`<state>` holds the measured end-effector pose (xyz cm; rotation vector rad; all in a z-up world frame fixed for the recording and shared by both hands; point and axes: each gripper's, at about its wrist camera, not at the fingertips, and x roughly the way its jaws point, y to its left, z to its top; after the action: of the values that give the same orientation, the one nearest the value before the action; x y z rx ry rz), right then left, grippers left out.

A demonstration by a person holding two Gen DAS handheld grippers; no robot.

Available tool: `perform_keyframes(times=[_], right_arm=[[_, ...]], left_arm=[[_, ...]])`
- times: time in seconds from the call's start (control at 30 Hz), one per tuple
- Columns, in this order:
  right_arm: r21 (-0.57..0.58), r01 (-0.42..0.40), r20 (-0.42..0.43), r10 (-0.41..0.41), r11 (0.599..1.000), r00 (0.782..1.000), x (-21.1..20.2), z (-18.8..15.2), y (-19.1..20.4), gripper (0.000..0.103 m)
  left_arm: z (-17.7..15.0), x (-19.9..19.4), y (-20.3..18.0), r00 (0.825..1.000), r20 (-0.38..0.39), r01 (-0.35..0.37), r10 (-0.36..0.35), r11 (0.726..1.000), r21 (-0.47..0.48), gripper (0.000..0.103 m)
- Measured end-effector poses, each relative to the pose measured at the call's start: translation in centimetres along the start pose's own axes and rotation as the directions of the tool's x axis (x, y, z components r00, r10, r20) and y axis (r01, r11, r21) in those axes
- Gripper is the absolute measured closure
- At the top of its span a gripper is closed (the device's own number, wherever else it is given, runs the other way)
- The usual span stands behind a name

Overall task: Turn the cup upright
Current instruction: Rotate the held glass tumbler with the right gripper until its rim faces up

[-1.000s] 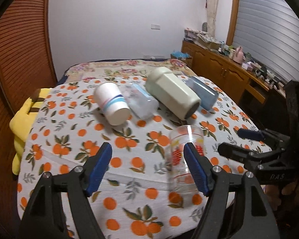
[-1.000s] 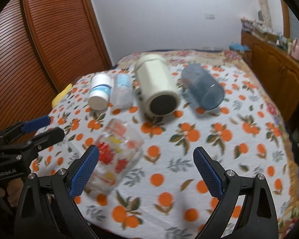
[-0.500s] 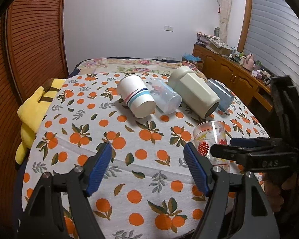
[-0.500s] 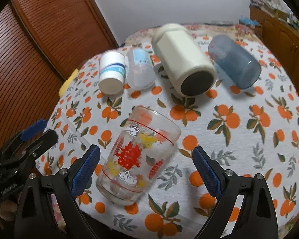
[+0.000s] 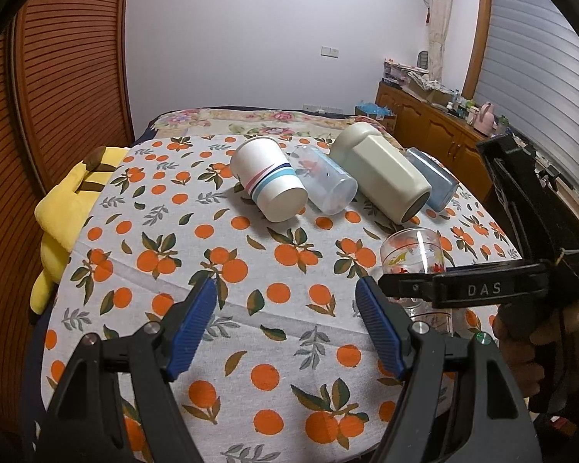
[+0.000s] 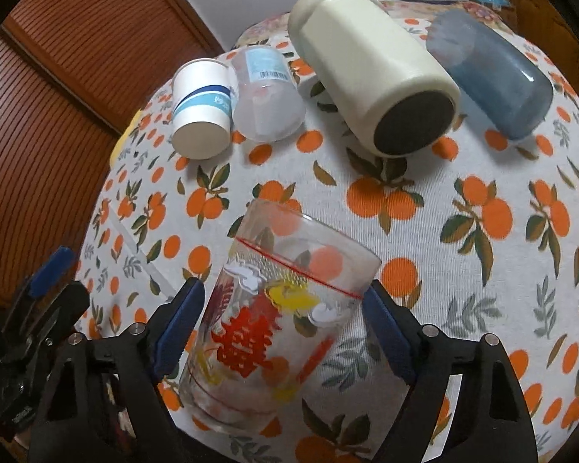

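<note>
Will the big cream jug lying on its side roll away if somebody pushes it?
Probably not far: the cream jug has flat sides, which should stop it rolling. The blue cup beside it would likely block it too. Its smooth surface may feel slippery.

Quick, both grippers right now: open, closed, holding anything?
Left gripper: open, holding nothing, over the tablecloth.
Right gripper: jaws around the printed glass cup; firm contact cannot be told.
</note>
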<state>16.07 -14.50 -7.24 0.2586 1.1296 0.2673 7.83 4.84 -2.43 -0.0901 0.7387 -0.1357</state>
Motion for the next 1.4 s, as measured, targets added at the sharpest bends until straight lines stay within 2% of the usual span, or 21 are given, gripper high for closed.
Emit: perform_keyframes(times=[0.27,0.4,0.57,0.7,0.8,0.97,1.17,1.4], right_arm=[[-0.051,0.004,0.005,-0.003,0.999,1.0,0.1,0.5,0.4,0.027],[-0.099,0.001,0.083,0.007,0.995,0.997,-0.6,0.5,0.7,0.031],[-0.179,0.037,0.181,-0.004,0.983,0.984,-2.1,0.3,1.2,0.033],[-0.253,0.1,0.29,-0.023,0.962,0.957,-3.9,0.0,2.0,0.035],[-0.288,0.134,0.337,-0.031,0.948,0.941,-4.7,-0.3,2.4,0.036],[-0.331,0.17,0.359,-0.042,0.928,0.932,-4.5,-0.9,2.9,0.037],[-0.363,0.191,0.356,-0.054,0.912,0.933,-4.5,-1.3,3.4,0.037],[-0.381,0.207,0.35,-0.067,0.901,0.934,-4.4,-1.4,3.8,0.037]], left_arm=[[-0.1,0.1,0.2,1.0,-0.005,-0.003,0.003,1.0,0.0,0.028],[-0.2,0.2,0.5,1.0,-0.006,-0.006,0.006,1.0,-0.004,0.028],[-0.2,0.3,0.6,1.0,-0.012,-0.008,0.008,1.0,-0.01,0.028],[-0.1,0.3,0.3,1.0,-0.013,-0.004,0.004,1.0,-0.005,0.028],[-0.1,0.3,0.1,1.0,-0.011,-0.003,0.003,1.0,0.0,0.028],[0.0,0.1,0.1,1.0,-0.005,-0.005,0.005,1.0,-0.001,0.029],[0.0,-0.3,0.2,1.0,0.015,-0.008,0.008,1.0,-0.005,0.028],[0.1,-1.3,0.3,0.996,0.081,-0.033,0.034,0.999,-0.007,0.028]])
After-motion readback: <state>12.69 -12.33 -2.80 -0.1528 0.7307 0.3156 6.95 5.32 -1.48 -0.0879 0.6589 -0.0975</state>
